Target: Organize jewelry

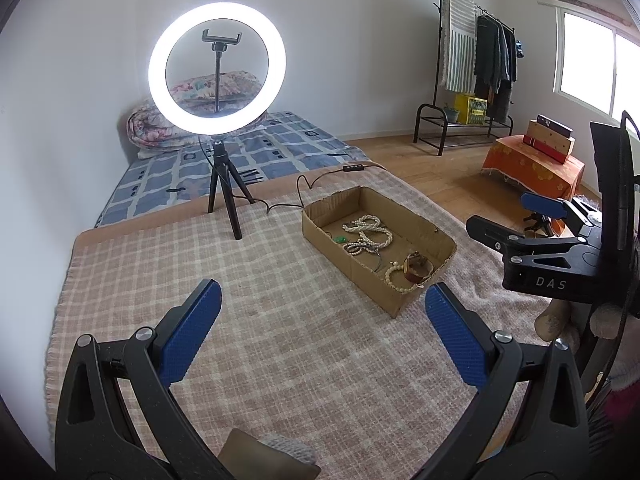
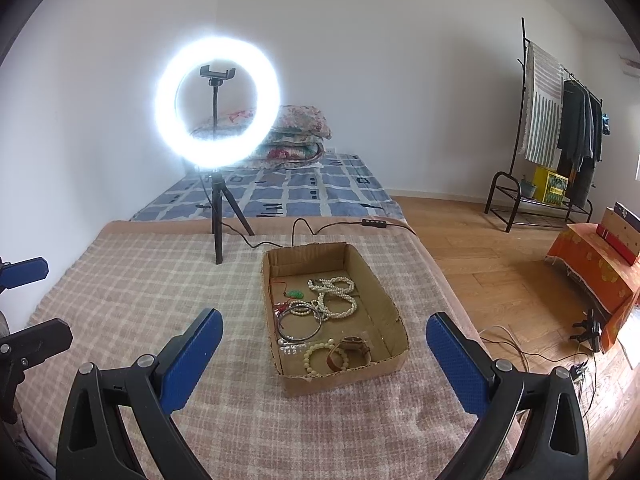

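While both the left hand-held gripper (image 1: 322, 304) and the right hand-held gripper (image 2: 324, 330) hover spread and empty, the jewelry (image 2: 320, 316) lies gathered in the cardboard box (image 2: 394, 354) on the checked blanket (image 2: 140, 280), fitting either sorting ahead or finished.

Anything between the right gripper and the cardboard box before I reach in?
Nothing: in the right wrist view only bare checked blanket lies between the open right gripper and the cardboard box.

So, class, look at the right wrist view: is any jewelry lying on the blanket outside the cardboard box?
No, the beads, bangle and watch all lie inside the cardboard box.
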Demonstrator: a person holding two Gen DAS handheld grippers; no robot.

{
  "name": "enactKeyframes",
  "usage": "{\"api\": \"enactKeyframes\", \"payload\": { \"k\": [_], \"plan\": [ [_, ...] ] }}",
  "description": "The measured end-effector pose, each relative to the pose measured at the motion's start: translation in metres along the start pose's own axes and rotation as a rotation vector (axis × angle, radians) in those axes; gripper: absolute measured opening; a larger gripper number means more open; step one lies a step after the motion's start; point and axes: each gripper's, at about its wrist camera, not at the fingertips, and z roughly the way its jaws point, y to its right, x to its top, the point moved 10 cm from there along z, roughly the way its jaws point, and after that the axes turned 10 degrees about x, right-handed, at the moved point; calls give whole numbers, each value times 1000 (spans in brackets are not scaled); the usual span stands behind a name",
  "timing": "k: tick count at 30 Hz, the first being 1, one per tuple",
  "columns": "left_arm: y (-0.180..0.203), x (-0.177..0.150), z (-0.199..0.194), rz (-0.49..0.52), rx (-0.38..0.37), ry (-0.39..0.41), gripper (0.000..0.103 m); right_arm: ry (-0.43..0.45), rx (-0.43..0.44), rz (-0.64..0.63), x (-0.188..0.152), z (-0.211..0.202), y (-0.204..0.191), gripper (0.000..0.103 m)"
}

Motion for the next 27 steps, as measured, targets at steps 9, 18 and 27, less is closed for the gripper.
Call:
{"api": "enactKeyframes", "payload": {
  "k": [9, 18, 27],
  "plan": [
    [3, -1, -1, 4, -6, -4, 103, -4, -2, -1, -1, -1, 0, 103],
    [4, -1, -1, 7, -5, -6, 103, -5, -7, -8, -2, 0, -1, 103],
    [5, -1, -1, 7, -12, -13, 103, -7, -9, -10, -2, 0, 0, 103]
  ]
}}
